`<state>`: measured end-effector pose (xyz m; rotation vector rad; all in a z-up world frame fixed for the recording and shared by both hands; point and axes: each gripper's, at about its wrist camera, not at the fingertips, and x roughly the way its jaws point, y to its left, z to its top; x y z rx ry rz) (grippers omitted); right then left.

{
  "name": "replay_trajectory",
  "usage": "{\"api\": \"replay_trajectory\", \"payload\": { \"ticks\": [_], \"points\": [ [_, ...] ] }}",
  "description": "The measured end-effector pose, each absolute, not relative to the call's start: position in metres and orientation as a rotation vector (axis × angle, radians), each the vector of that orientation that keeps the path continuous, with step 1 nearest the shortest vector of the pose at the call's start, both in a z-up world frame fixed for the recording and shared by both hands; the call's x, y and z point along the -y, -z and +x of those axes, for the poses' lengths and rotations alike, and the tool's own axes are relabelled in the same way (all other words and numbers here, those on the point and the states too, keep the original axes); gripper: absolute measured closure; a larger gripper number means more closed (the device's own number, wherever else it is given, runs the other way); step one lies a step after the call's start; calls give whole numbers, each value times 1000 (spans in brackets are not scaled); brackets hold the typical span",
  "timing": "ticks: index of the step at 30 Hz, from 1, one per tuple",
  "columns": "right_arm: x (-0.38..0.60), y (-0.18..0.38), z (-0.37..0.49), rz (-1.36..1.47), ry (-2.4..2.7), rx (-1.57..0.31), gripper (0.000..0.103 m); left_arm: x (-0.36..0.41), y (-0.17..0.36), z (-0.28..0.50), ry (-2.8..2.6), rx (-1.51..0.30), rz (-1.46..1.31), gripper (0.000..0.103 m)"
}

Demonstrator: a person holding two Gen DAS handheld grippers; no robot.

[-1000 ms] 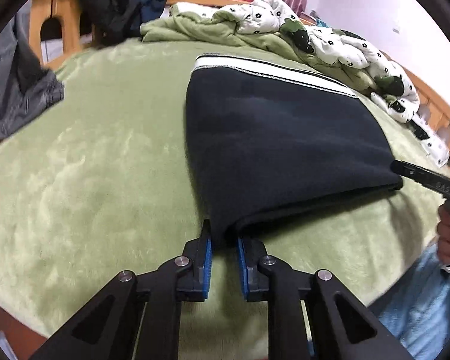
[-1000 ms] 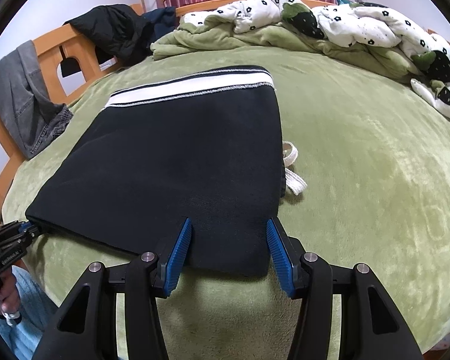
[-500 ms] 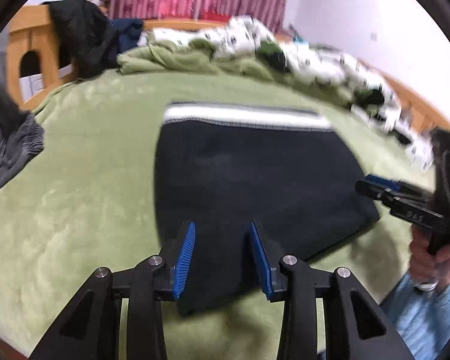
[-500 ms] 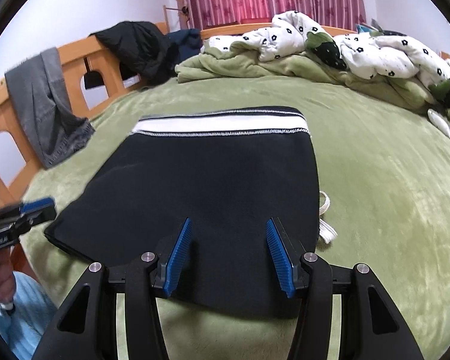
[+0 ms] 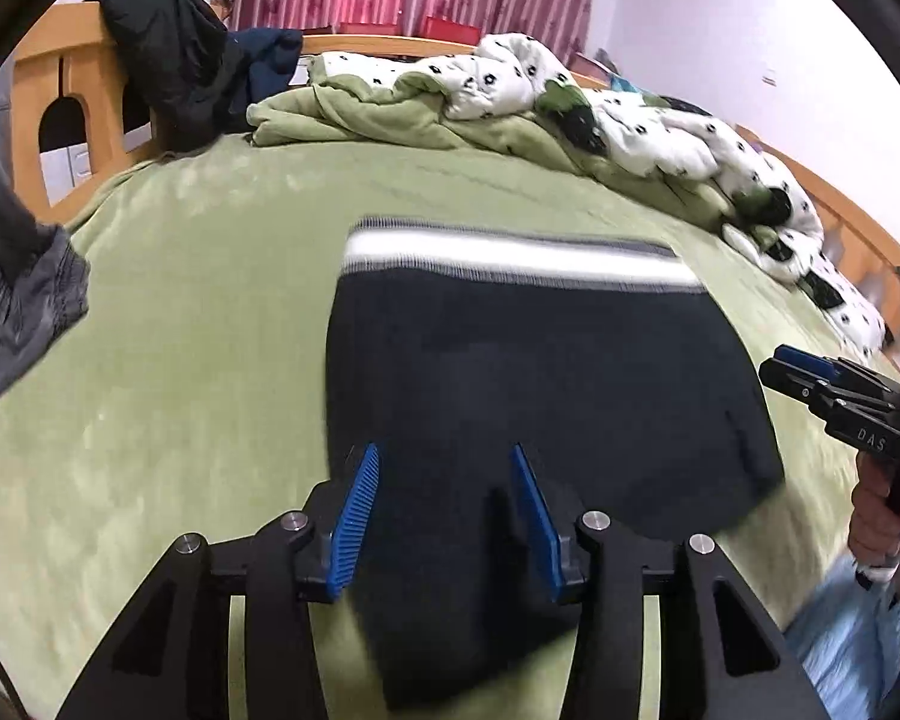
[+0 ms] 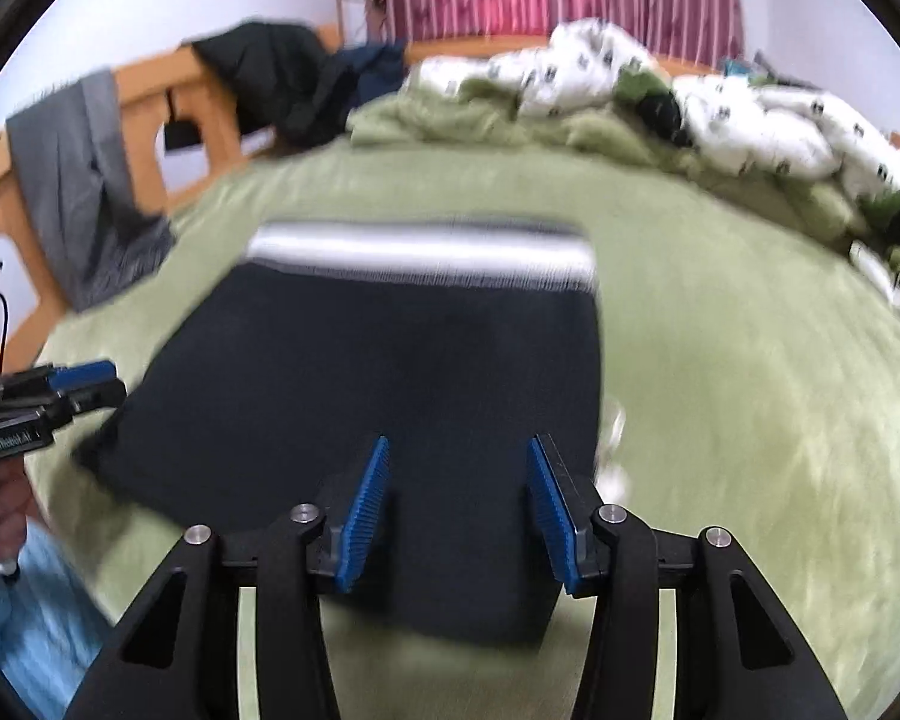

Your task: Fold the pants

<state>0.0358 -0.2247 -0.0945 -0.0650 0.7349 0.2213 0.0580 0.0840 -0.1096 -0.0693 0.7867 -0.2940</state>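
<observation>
The black pants (image 5: 528, 384) lie folded flat on the green bedspread, white-striped waistband (image 5: 510, 255) at the far end. My left gripper (image 5: 444, 510) is open and empty, raised above the near left corner of the fold. My right gripper (image 6: 459, 507) is open and empty above the near right part of the pants (image 6: 390, 390). The right gripper also shows at the right edge of the left wrist view (image 5: 834, 387), and the left one at the left edge of the right wrist view (image 6: 60, 387). The right wrist view is blurred.
A green blanket (image 5: 180, 312) covers the bed. A crumpled white-and-green duvet (image 5: 600, 120) lies at the far side. Dark jackets (image 5: 174, 60) and grey trousers (image 5: 12, 276) hang on the wooden bed frame (image 5: 60, 78) at the left. A white drawstring (image 6: 615, 420) pokes out beside the pants.
My left gripper let go of the pants' near corner and opened. Both grippers have lifted and drawn back from the folded pants, which stay flat on the bed.
</observation>
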Motion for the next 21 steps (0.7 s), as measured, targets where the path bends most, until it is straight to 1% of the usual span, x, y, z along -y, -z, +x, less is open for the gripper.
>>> {"api": "replay_trajectory", "payload": {
  "ticks": [4, 7, 10, 12, 14, 15, 21],
  "points": [
    [210, 76, 81, -122, -173, -666, 55, -70, 97, 103, 327, -761, -66, 59],
    [202, 73, 114, -127, -175, -647, 55, -58, 93, 135, 330, -740, -38, 59],
    [200, 83, 149, -125, -174, -678, 55, -49, 98, 172, 313, -776, -29, 59],
    [201, 104, 172, -131, -162, -757, 55, -42, 112, 196, 290, -852, -14, 59],
    [203, 122, 183, -161, -129, -779, 56, -41, 121, 204, 279, -870, -18, 60],
    [205, 123, 181, -155, -133, -751, 56, -41, 124, 205, 275, -864, -13, 60],
    [204, 121, 179, -159, -127, -738, 56, -43, 123, 203, 287, -859, -30, 59]
  ]
}}
